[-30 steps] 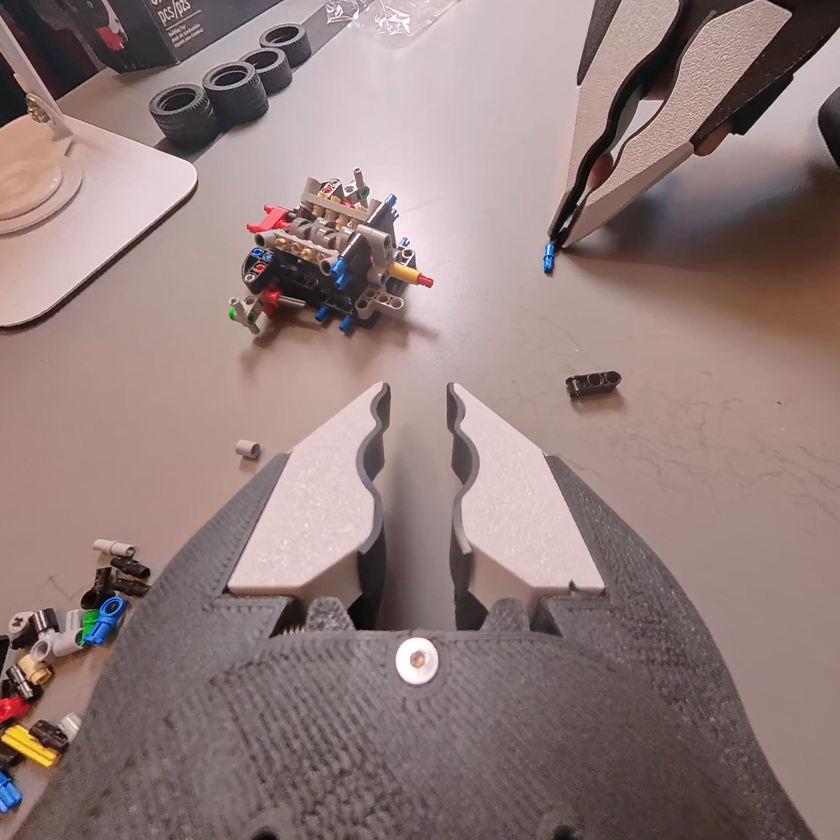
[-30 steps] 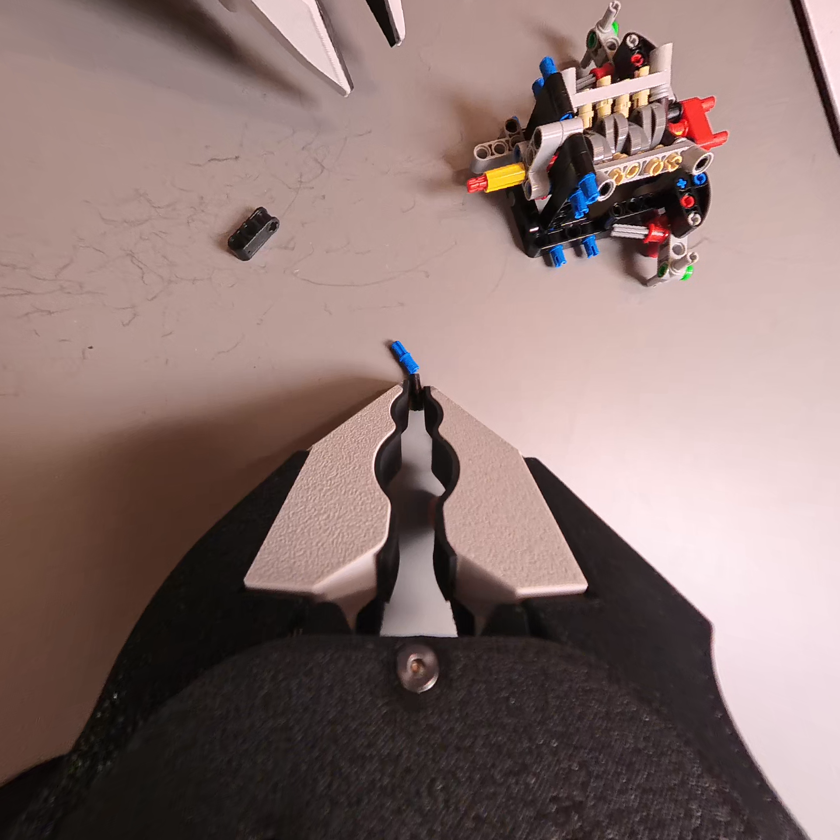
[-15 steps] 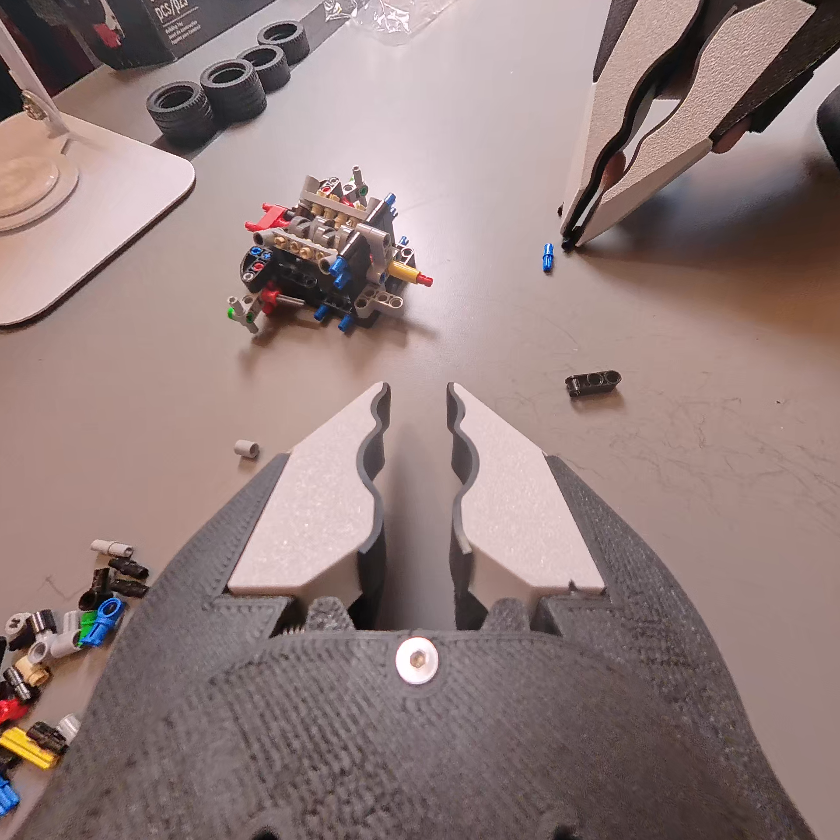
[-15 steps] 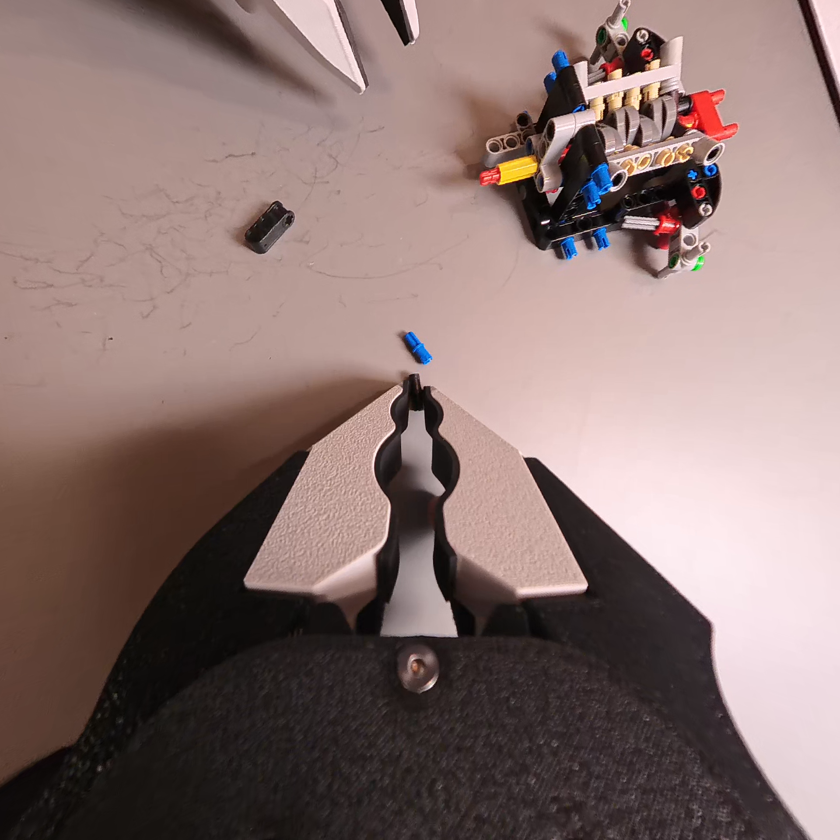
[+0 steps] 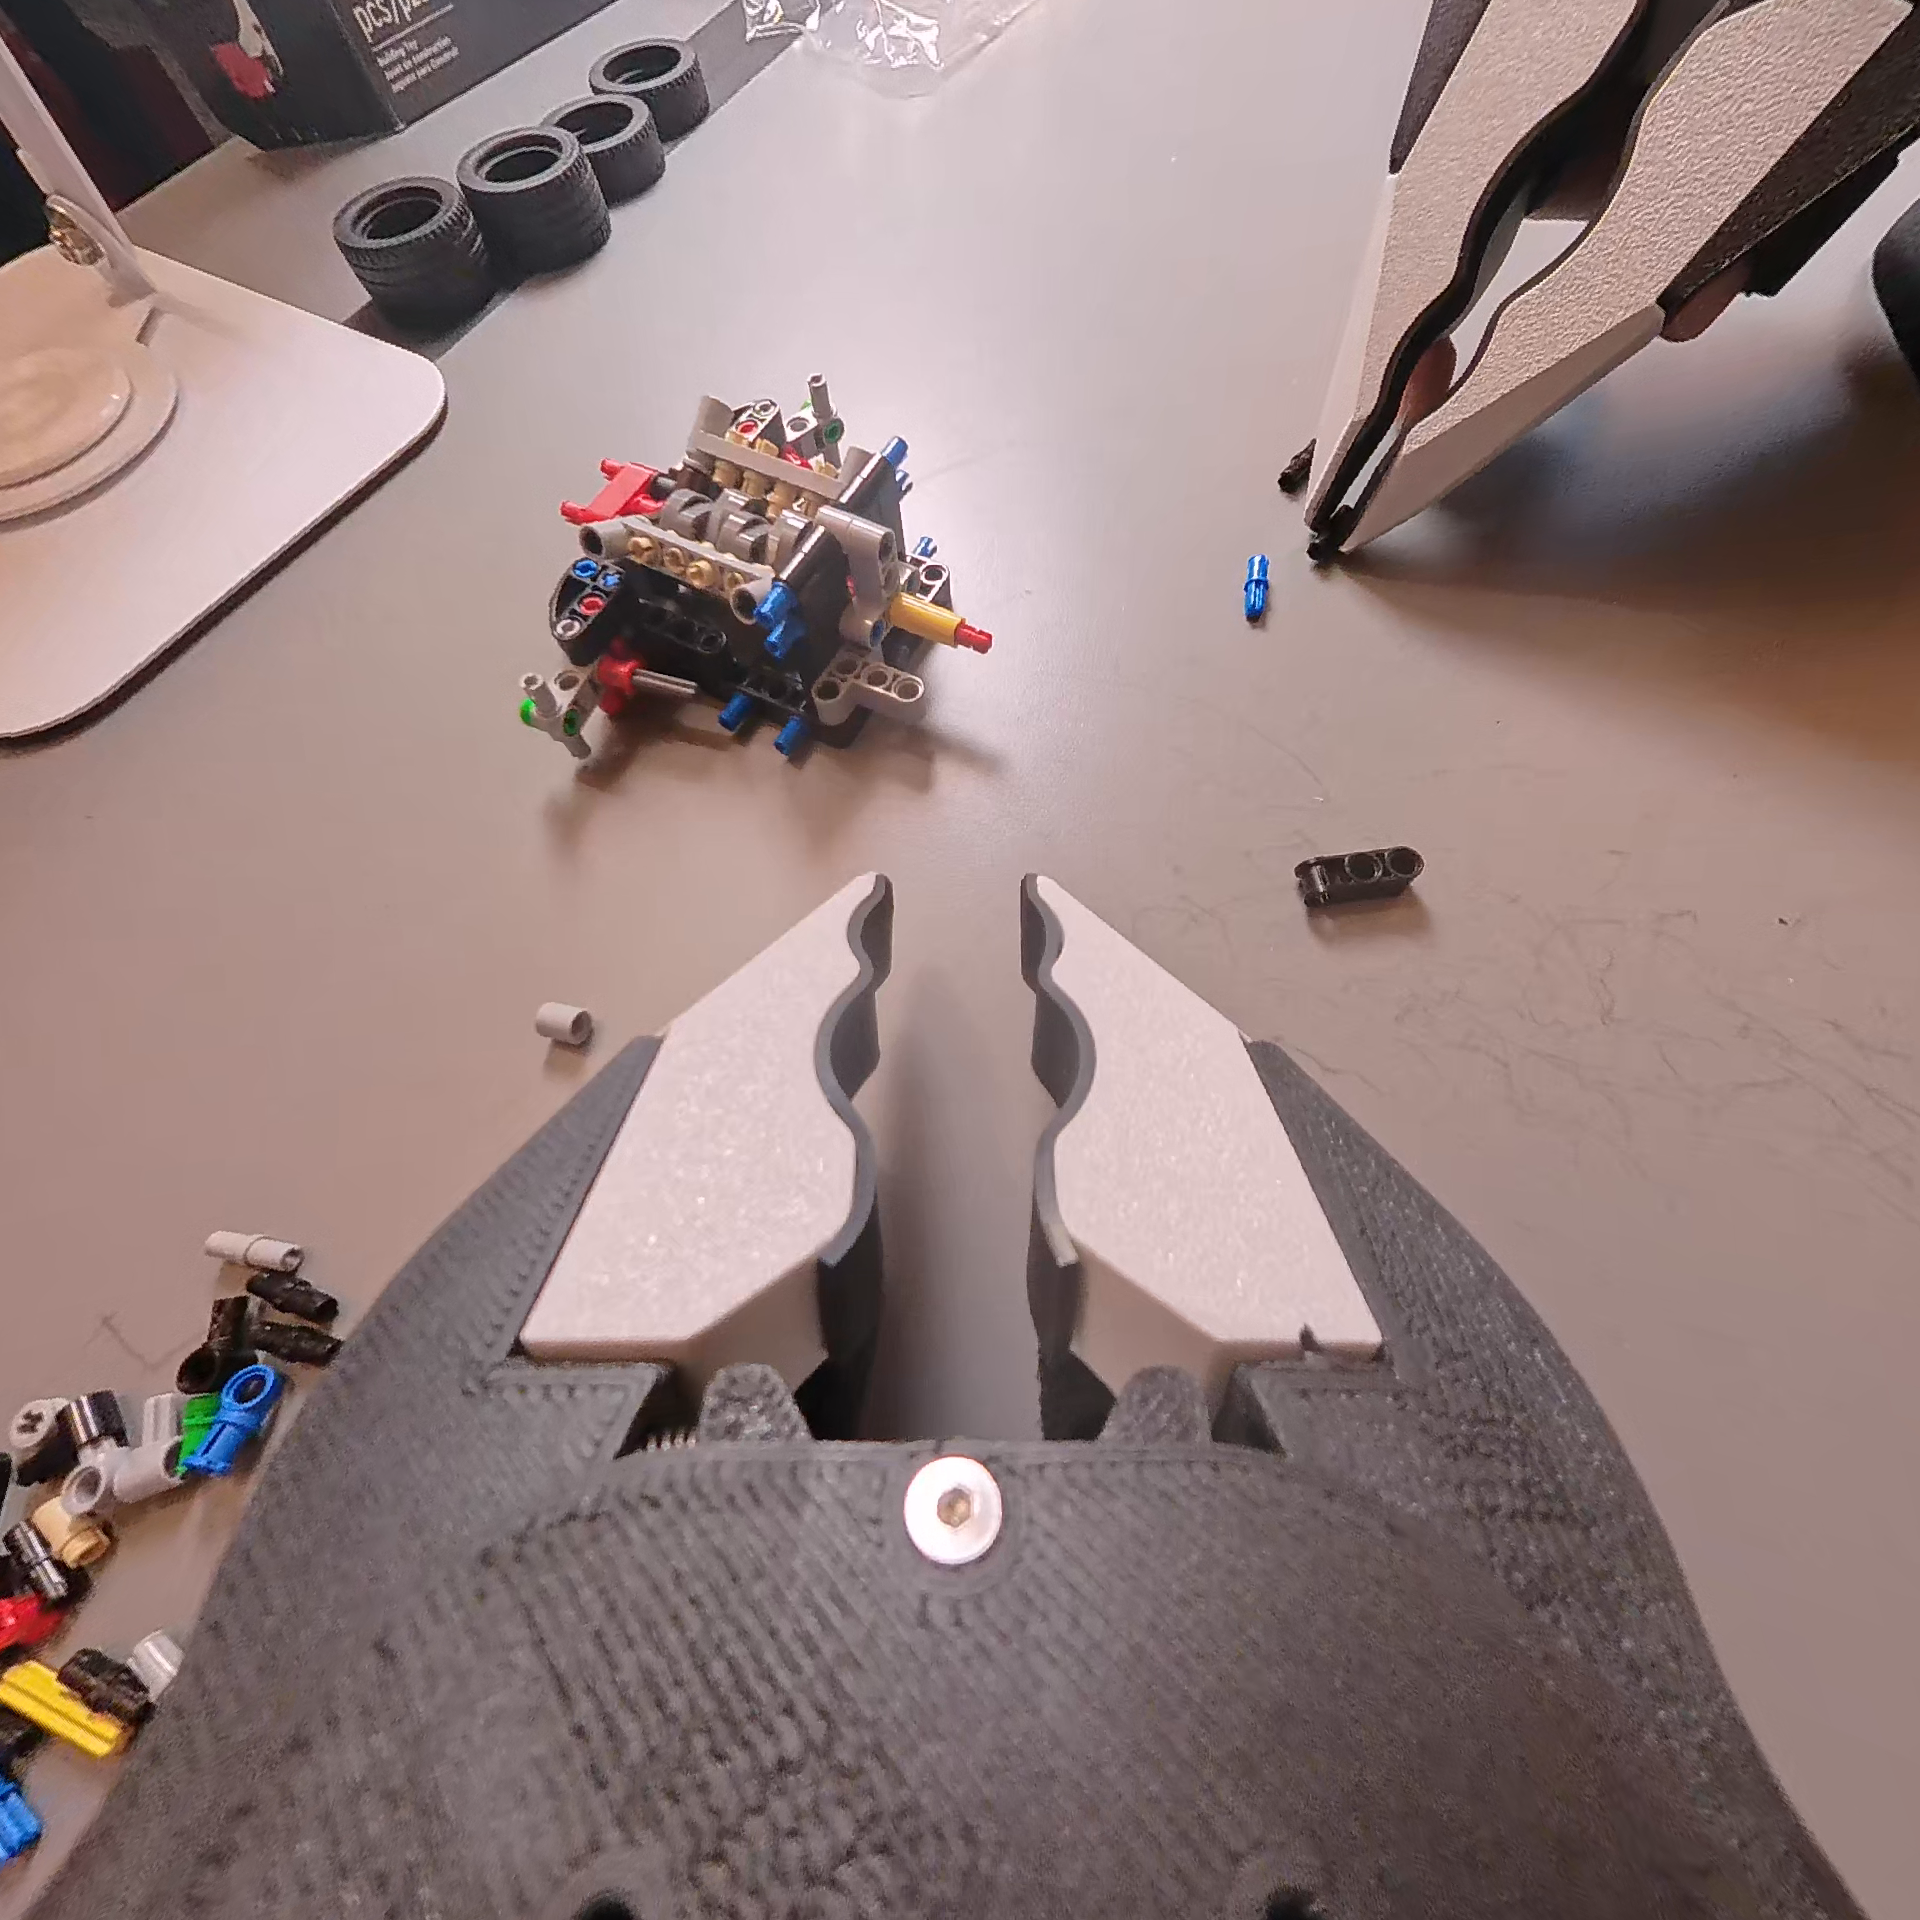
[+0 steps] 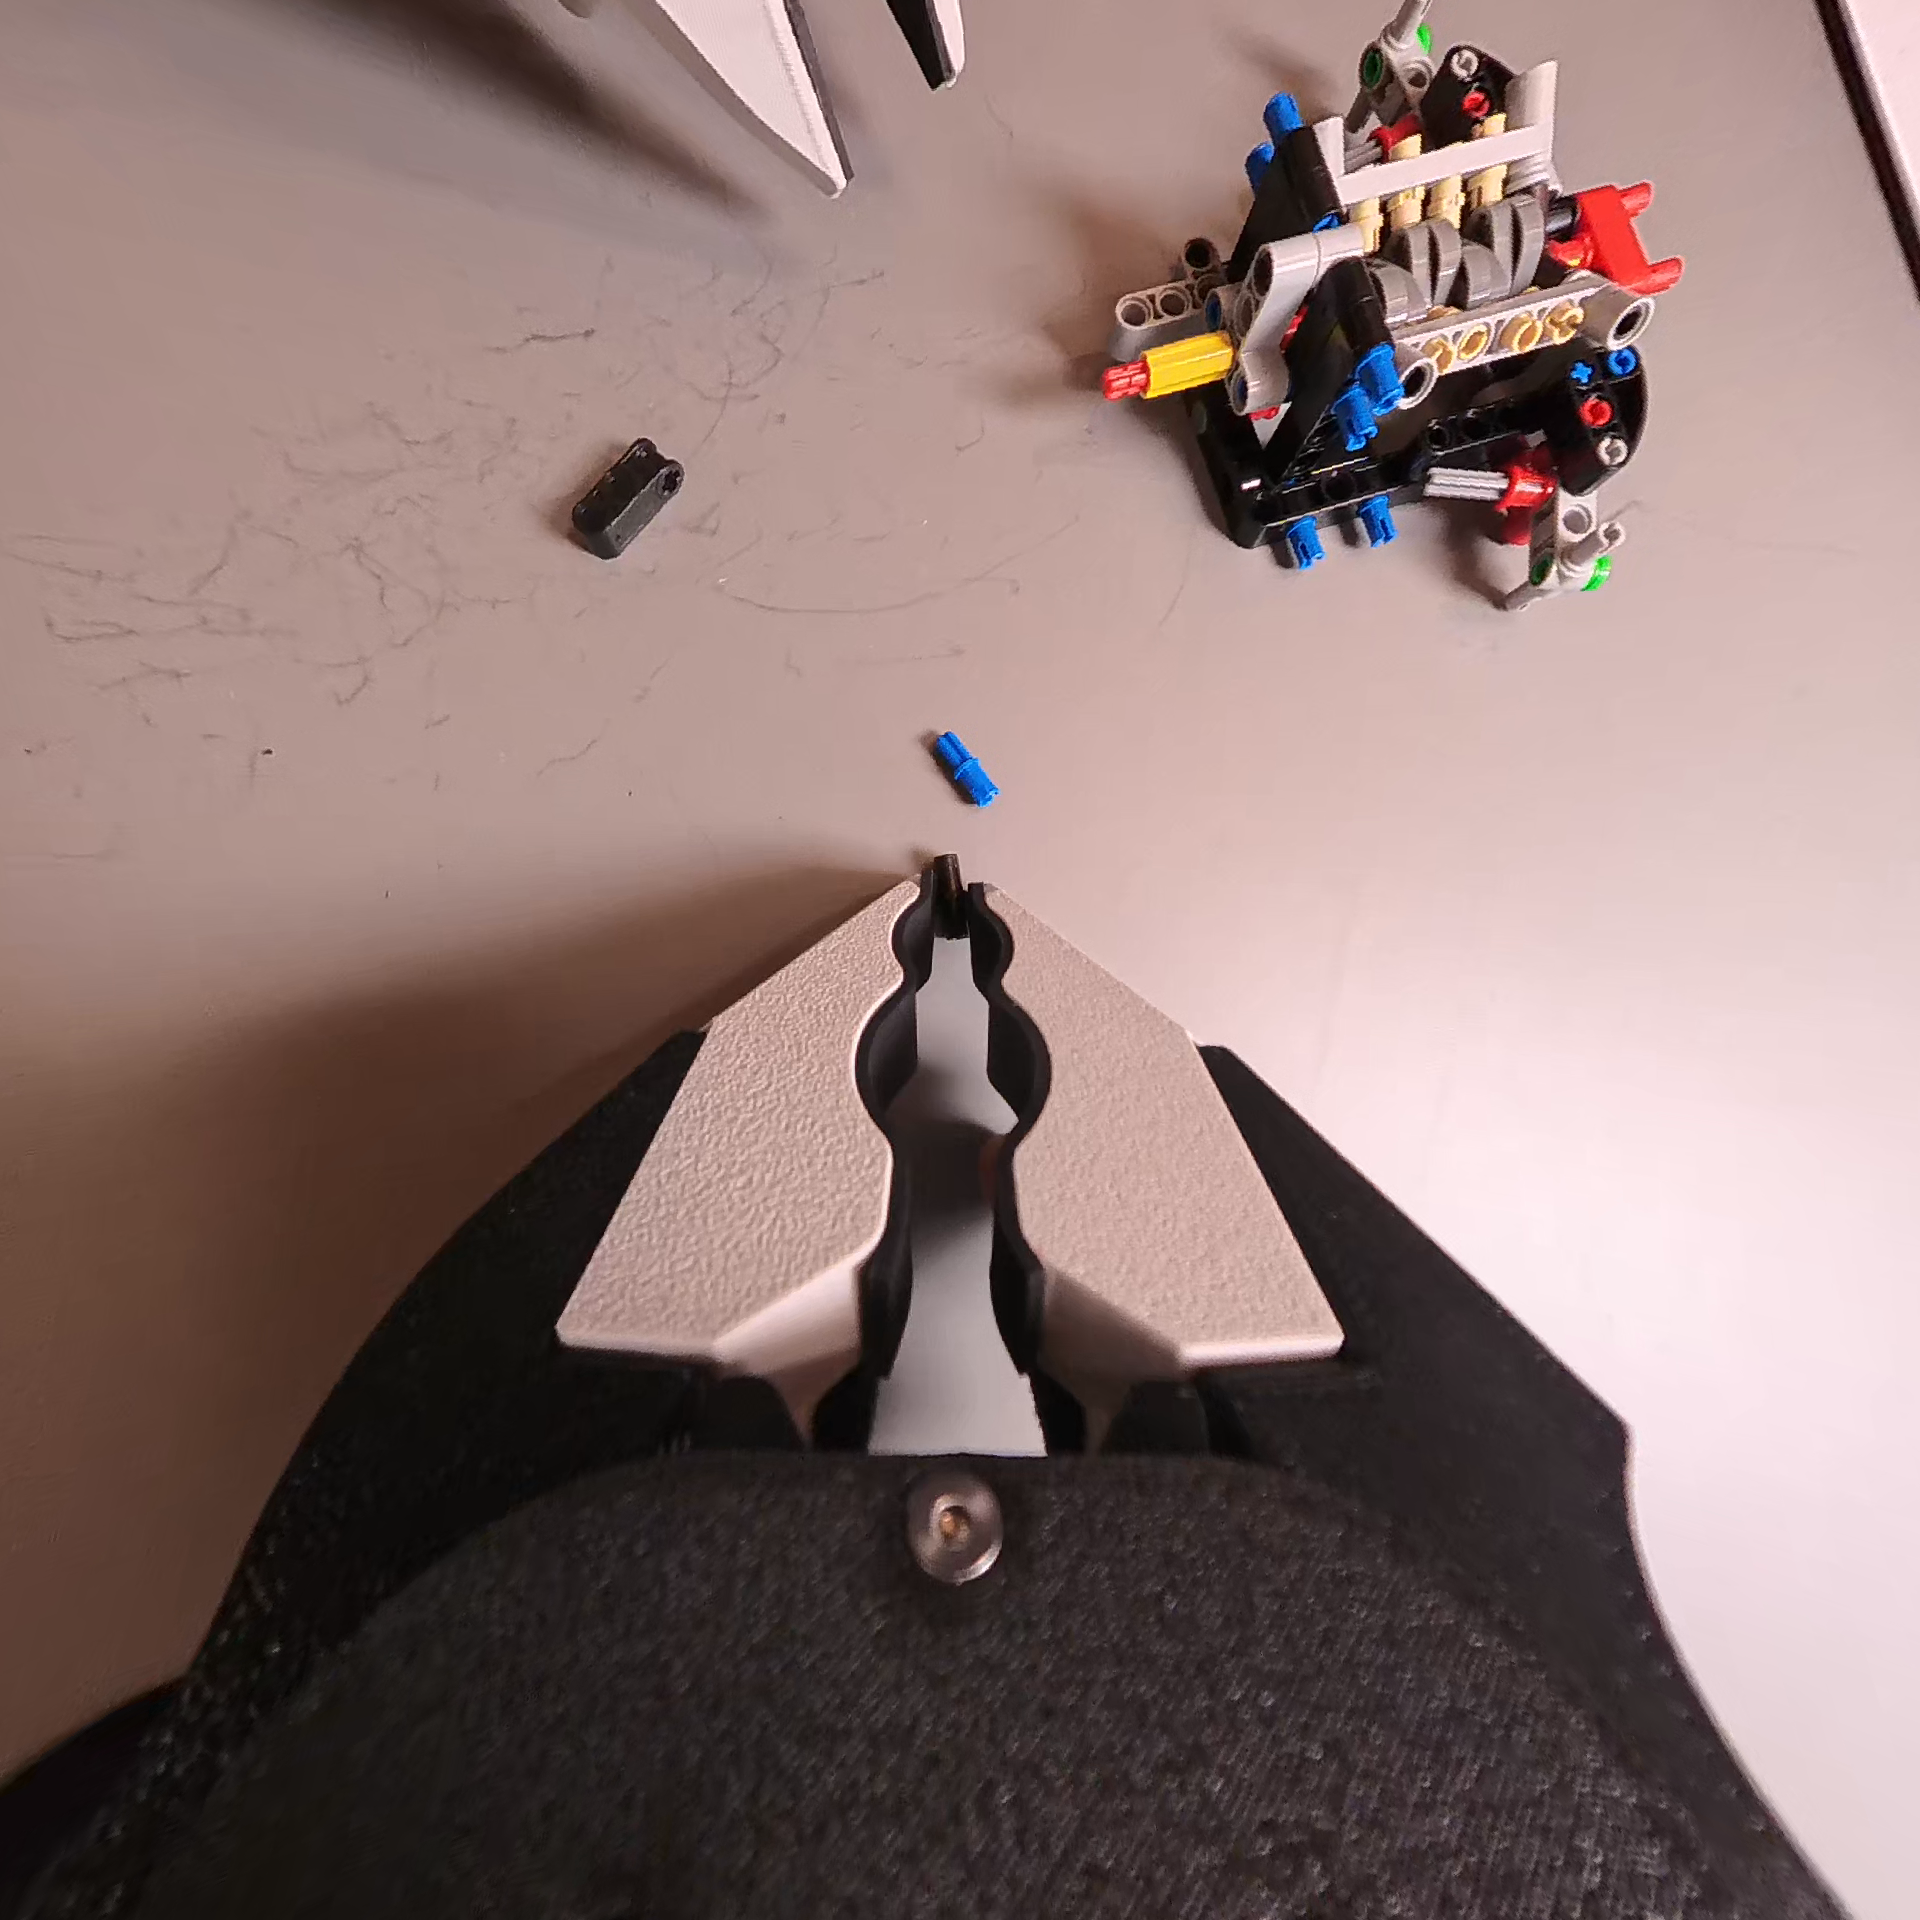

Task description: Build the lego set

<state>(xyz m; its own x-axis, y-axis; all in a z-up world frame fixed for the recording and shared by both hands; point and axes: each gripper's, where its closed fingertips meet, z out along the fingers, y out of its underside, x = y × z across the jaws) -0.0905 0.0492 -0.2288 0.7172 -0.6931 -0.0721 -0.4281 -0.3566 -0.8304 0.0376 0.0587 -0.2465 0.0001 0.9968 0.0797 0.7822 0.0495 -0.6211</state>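
The part-built Lego model stands on the grey table; it also shows in the right wrist view. My left gripper is open and empty, hovering short of the model. My right gripper is shut on a small black pin, low over the table; it also shows in the left wrist view. A loose blue pin lies just ahead of the right gripper's tips, apart from them, and shows in the left wrist view. A black two-hole connector lies to the right, seen too in the right wrist view.
A pile of small loose parts lies at the near left, with a grey bush beside my left gripper. Three black tyres, a dark box and a clear bag sit at the back. A white stand base is at the left. My right fingertips sit around 15 centimeters from my left ones. My left gripper is the nearer one to the grey bush: about 7 centimeters, against 20 centimeters.
The blue pin, touching the right gripper's tips a second ago, now lies free on the table; the right gripper has drawn back from it. The left gripper has barely moved.
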